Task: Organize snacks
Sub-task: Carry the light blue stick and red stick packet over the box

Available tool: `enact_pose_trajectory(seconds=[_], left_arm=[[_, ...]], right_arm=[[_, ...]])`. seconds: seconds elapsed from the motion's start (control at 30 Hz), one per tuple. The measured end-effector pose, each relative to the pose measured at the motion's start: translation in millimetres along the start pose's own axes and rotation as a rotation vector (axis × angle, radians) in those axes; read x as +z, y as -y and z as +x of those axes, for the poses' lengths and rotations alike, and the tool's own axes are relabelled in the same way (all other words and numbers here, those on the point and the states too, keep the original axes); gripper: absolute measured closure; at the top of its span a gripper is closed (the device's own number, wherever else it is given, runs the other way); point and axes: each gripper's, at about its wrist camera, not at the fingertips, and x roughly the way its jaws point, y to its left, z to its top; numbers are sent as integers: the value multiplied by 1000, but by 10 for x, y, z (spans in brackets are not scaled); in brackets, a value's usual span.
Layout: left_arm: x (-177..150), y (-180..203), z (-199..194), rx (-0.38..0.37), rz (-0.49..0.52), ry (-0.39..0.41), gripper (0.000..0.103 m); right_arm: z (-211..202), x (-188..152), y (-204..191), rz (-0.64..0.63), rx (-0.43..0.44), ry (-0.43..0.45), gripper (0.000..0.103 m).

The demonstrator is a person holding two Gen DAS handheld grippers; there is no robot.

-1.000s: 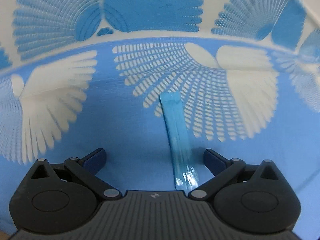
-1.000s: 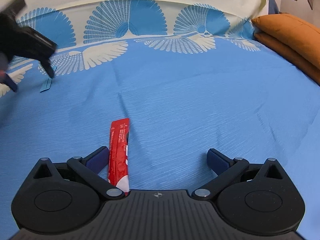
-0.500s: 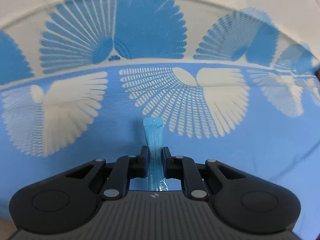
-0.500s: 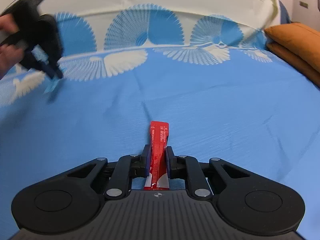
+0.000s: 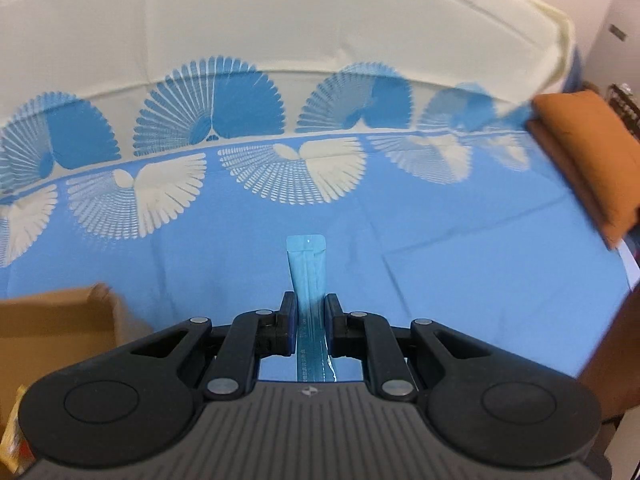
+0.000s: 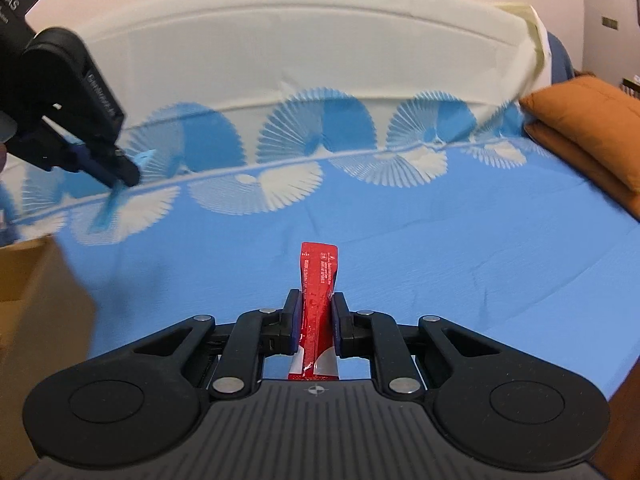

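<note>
Left wrist view: my left hand-held gripper [image 5: 307,312] is clamped on a blue snack stick [image 5: 307,268], whose flat sealed end points away from me above the bed [image 5: 480,280] with its blue sheet and white fan pattern. A cardboard box [image 5: 56,320] sits near me on the left, blurred. An orange cushion [image 5: 584,156] lies at the far right edge of the bed.

From the right wrist view, my right hand-held gripper [image 6: 314,316] is closed on a red snack stick [image 6: 318,280], held up off the sheet with its printed end pointing forward. At the far left of that view I see my left hand-held gripper [image 6: 120,172] in the air, the blue snack stick [image 6: 108,208] hanging from its tips above the sheet, just beyond the cardboard box [image 6: 36,288].
</note>
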Motion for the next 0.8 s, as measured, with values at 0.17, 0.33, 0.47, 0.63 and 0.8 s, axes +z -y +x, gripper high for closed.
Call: enact_pose_trajectory(seconds=[0.17, 0.33, 0.47, 0.63, 0.8], left_arm=[[-467, -34, -696, 2, -4, 15, 88], [-1023, -379, -1274, 60, -41, 22, 88], [-1526, -749, -1654, 124, -96, 20, 88], [-2240, -1183, -2045, 219, -181, 17, 88], [-2801, -1426, -2350, 294, -245, 16, 88]], right_arm=[[-663, -44, -169, -27, 78, 11, 86], [-1192, -181, -419, -79, 170, -6, 86], [-1531, -295, -678, -124, 250, -23, 86], [-1857, -453, -1054, -199, 366, -45, 86], [-2060, -609, -1402, -298, 444, -72, 86]])
